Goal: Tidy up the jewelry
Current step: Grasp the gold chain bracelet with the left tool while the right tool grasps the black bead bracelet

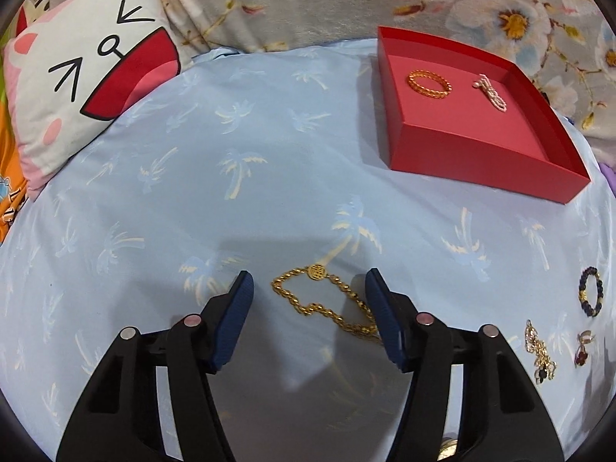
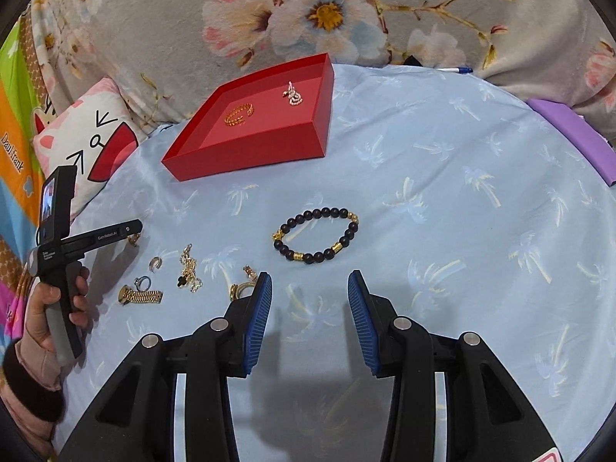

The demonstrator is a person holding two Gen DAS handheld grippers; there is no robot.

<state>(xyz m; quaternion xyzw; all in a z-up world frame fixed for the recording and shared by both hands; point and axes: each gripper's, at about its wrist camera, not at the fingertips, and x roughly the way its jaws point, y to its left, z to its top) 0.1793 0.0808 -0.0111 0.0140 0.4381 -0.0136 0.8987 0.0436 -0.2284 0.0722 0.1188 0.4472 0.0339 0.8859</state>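
Left claw (image 1: 310, 300) spread wide, nothing pinched; gold chain bracelet (image 1: 327, 304) with round medallion lies on the blue palm-print sheet (image 1: 192, 200) right between its blue pads (image 1: 236, 308), far end of chain just beside the right pad, contact unclear

Right claw (image 2: 310, 304) also spread, empty; black bead bracelet (image 2: 316, 235) with gold spacers lies flat just ahead of the tips, slightly left of centre, apart from both pads (image 2: 258, 315)

Red tray (image 1: 462, 161) sits toward the far edge of the bed, well apart from both claws; inside it a gold ring-style bracelet (image 1: 429, 84) and a pearl piece (image 1: 491, 92), apart from each other

Loose pieces on the sheet left of the right claw: gold watch (image 2: 140, 295), small silver ring (image 2: 141, 281), open silver cuff ring (image 2: 155, 263), gold chain with black clover charm (image 2: 188, 273), gold rings (image 2: 240, 288) just beside the left pad of the right claw, partly hidden by it

Left hand (image 2: 57, 308) grips the left claw's handle near the left edge of the bed

Around: cat-face cushion (image 1: 77, 88) at far left, floral blanket (image 2: 327, 11) behind the tray, purple item (image 2: 577, 142) at right edge, a pen (image 2: 456, 70) at the far edge
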